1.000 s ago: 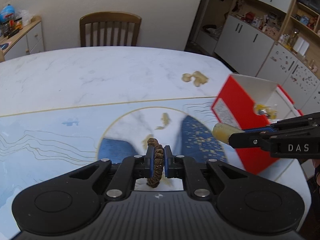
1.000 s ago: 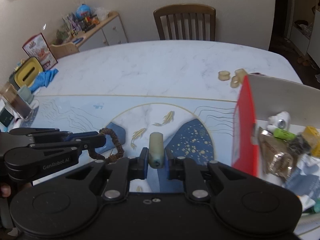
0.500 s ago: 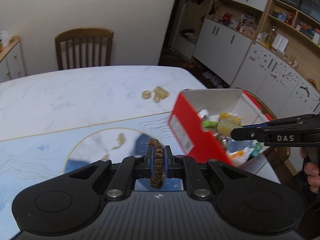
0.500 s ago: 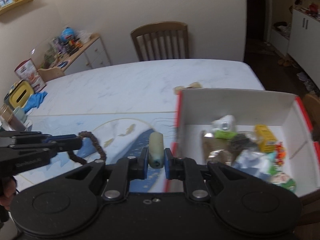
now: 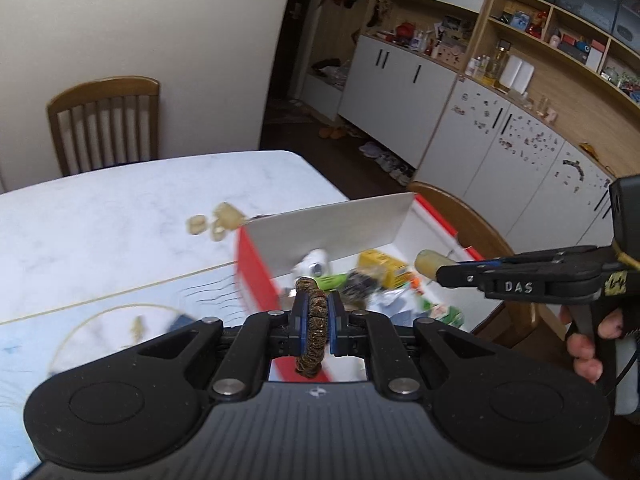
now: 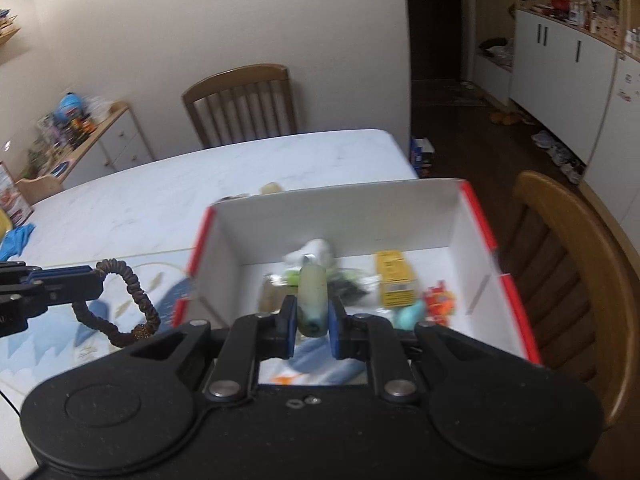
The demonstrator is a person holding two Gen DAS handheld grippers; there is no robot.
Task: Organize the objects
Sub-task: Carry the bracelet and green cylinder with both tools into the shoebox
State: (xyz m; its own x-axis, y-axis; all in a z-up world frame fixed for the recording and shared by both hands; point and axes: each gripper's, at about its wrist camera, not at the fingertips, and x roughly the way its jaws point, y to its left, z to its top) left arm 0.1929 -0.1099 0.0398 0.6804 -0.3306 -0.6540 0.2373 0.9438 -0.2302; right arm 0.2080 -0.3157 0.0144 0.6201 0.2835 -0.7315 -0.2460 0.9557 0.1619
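Note:
My left gripper [image 5: 315,314] is shut on a brown braided hair tie [image 5: 313,330], held at the left edge of the red-and-white box [image 5: 256,280]. In the right wrist view the hair tie [image 6: 132,304] hangs from the left gripper [image 6: 90,280] just left of the box [image 6: 472,232]. My right gripper [image 6: 313,316] is shut on a pale yellowish cylinder [image 6: 313,292], held above the box's inside. The cylinder [image 5: 428,262] also shows in the left wrist view. The box holds several small items.
Pale ring-shaped pieces [image 5: 212,222] lie on the white marble table [image 5: 100,220] beyond the box. A wooden chair [image 6: 576,280] stands right of the box, another chair [image 6: 244,104] at the far side. A blue cloth [image 6: 14,240] lies far left.
Both grippers have moved right toward the box with their loads. The right gripper with the cylinder now hangs over the box's inside; the left gripper with the hair tie has reached its left wall.

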